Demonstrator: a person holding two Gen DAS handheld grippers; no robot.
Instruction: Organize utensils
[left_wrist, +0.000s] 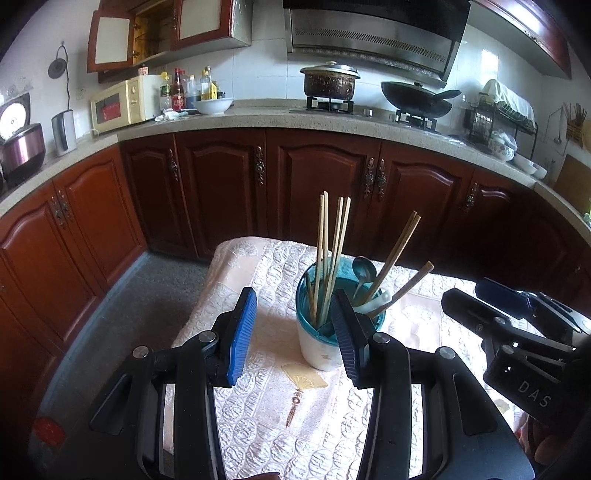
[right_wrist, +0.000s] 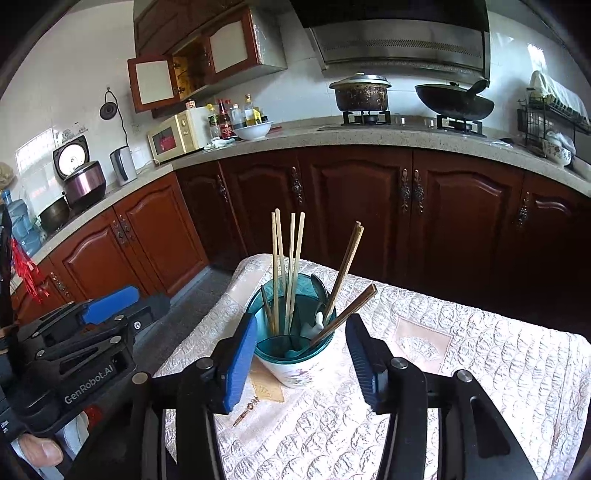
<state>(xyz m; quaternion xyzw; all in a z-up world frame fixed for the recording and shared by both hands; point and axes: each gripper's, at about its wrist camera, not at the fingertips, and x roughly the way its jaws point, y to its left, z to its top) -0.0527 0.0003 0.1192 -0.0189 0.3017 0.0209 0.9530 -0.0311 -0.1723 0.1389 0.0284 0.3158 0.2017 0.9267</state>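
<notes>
A white utensil holder with a teal rim (left_wrist: 317, 350) (right_wrist: 295, 369) stands on the quilted table cloth (left_wrist: 280, 424) (right_wrist: 461, 387). Several wooden chopsticks (left_wrist: 334, 243) (right_wrist: 291, 258), a metal spoon (left_wrist: 364, 271) and a white ceramic spoon (left_wrist: 373, 302) (right_wrist: 314, 326) stand in it. My left gripper (left_wrist: 295, 299) (right_wrist: 122, 302) is open, just short of the holder and a little to its left, with nothing between its pads. My right gripper (right_wrist: 303, 321) (left_wrist: 480, 295) is open too. The holder shows between its fingers, and neither pad touches it.
Dark wooden cabinets (left_wrist: 317, 177) under a stone counter (left_wrist: 258, 118) run behind the table. A pot (left_wrist: 330, 83) and a wok (left_wrist: 417, 98) sit on the stove, a microwave (left_wrist: 122, 103) to the left, a dish rack (left_wrist: 498, 114) to the right. Grey floor (left_wrist: 155, 295) lies left of the table.
</notes>
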